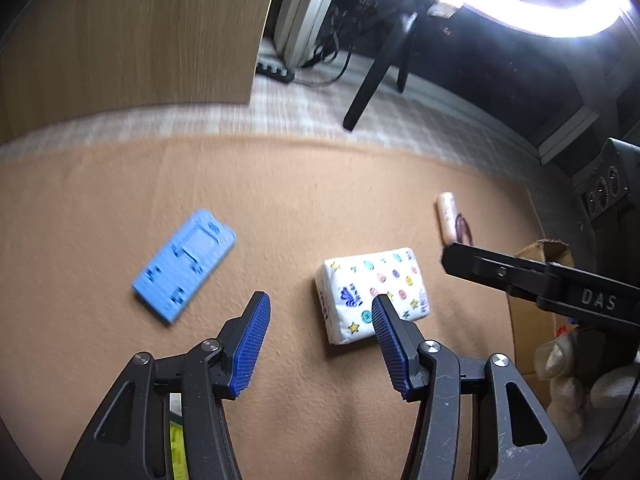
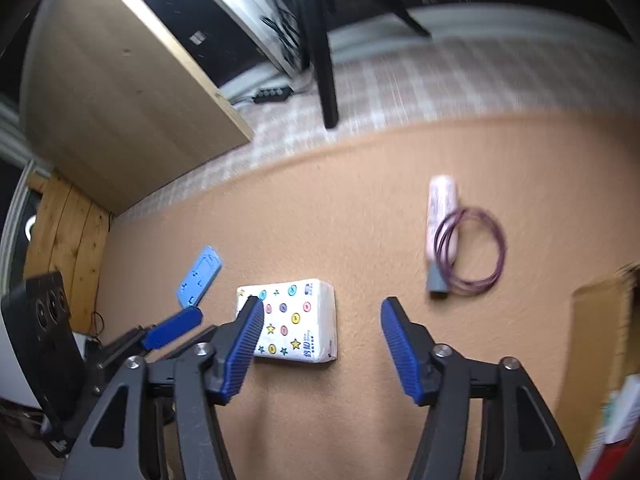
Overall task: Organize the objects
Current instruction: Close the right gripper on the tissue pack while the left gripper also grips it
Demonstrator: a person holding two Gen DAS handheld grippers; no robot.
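Cardboard box (image 2: 600, 344) at right edge of tan mat (image 1: 280, 200): likely destination, stiff, open.

Tissue pack (image 1: 372, 292) mid-mat, flat: soft, light, squashes; probably best pinched across short sides.

Blue plastic plate (image 1: 184, 266) left of pack, well apart: rigid, thin, light; needs edge grip, may slide.

Pale tube (image 2: 440, 228) right of pack, touching purple wire coil (image 2: 472, 248): tube may roll, coil floppy, snags.

Left gripper (image 1: 320, 314), right gripper (image 2: 320, 322): jaws apart, empty, above mat.

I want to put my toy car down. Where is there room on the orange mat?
Bare mat lies between the blue plastic plate and the white patterned tissue pack. It is crowded where the pink tube touches the purple wire coil.
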